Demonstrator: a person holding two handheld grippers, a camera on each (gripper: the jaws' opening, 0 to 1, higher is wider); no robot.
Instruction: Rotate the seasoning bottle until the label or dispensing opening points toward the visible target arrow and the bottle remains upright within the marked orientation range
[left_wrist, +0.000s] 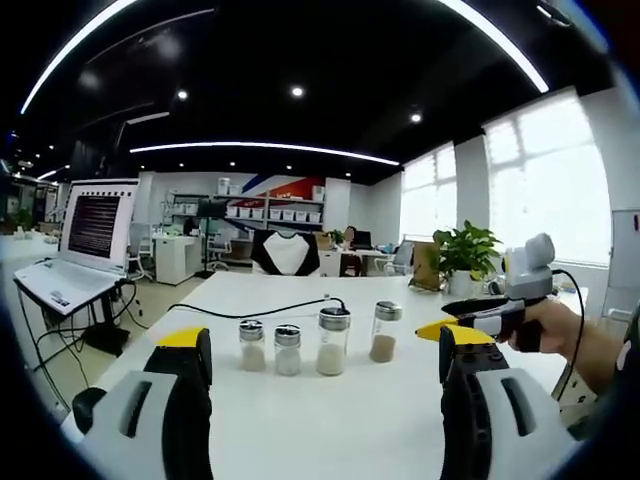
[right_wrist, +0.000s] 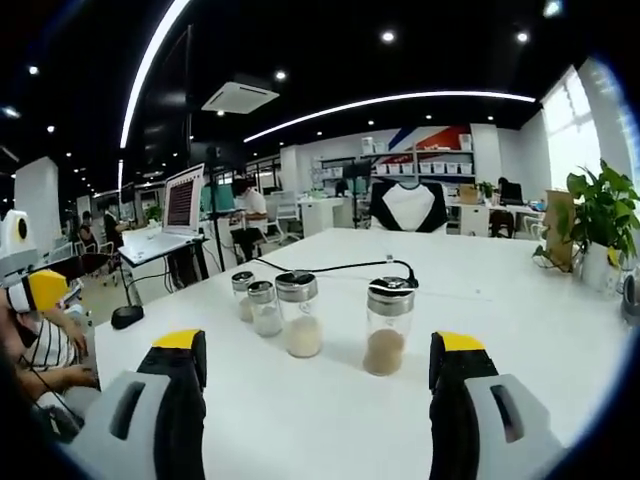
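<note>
- Right gripper view puts your right hand-held gripper (right_wrist: 315, 370) with jaws spread wide and empty, low over the white counter (right_wrist: 520, 300); the brown-filled seasoning bottle (right_wrist: 386, 325) stands upright just ahead, between the jaws' line.
- Your left hand-held gripper (left_wrist: 325, 360) is likewise open and holds nothing; the four bottles stand in a row ahead of it.
- I see no target arrow on the counter, so find it before you twist.
- Close on the glass body below the metal cap, then turn about the vertical axis only, so it likely stays upright.
- The tall white-filled bottle (right_wrist: 298, 314) stands just beside it; two smaller bottles (right_wrist: 256, 300) follow, and a black cable (right_wrist: 330, 266) lies behind. Keep the left-hand jaw clear of that neighbour.
</note>
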